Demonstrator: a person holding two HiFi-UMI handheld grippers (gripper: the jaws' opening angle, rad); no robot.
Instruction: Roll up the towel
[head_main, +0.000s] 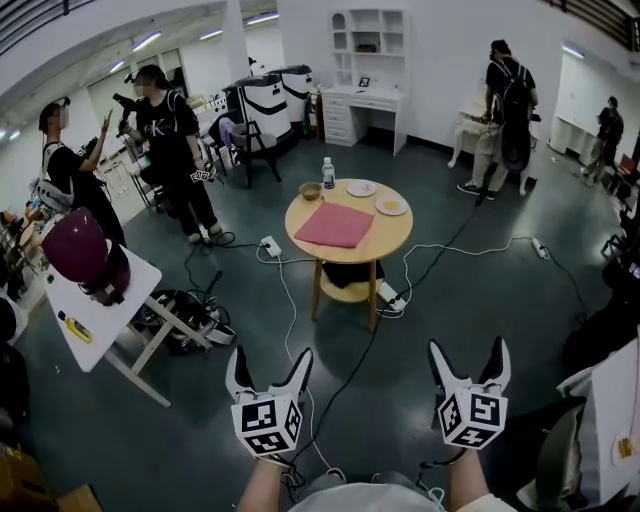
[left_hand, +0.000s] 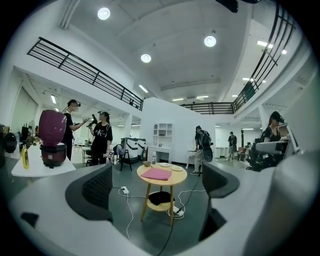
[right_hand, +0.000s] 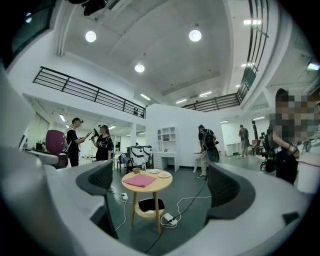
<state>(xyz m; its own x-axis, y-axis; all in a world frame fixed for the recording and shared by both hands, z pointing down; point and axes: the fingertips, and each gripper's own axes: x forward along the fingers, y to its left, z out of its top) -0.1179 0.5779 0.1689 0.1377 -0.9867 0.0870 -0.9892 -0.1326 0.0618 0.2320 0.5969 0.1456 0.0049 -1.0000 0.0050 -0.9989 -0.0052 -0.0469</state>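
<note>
both your left claw (head_main: 271, 356) and right claw (head_main: 468, 346) stand spread and empty. the flat pink folded cloth towel (head_main: 334, 224) lies well ahead of them on the round pale wooden table (head_main: 396, 238), nearer the left claw; its long axis seems to run crosswise.

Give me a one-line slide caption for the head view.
Open, empty left gripper and right gripper held out toward a round wooden table bearing an unrolled pink towel.

head: steeply down, far | gripper views: level, far | shared: round table (head_main: 396, 236)
</note>
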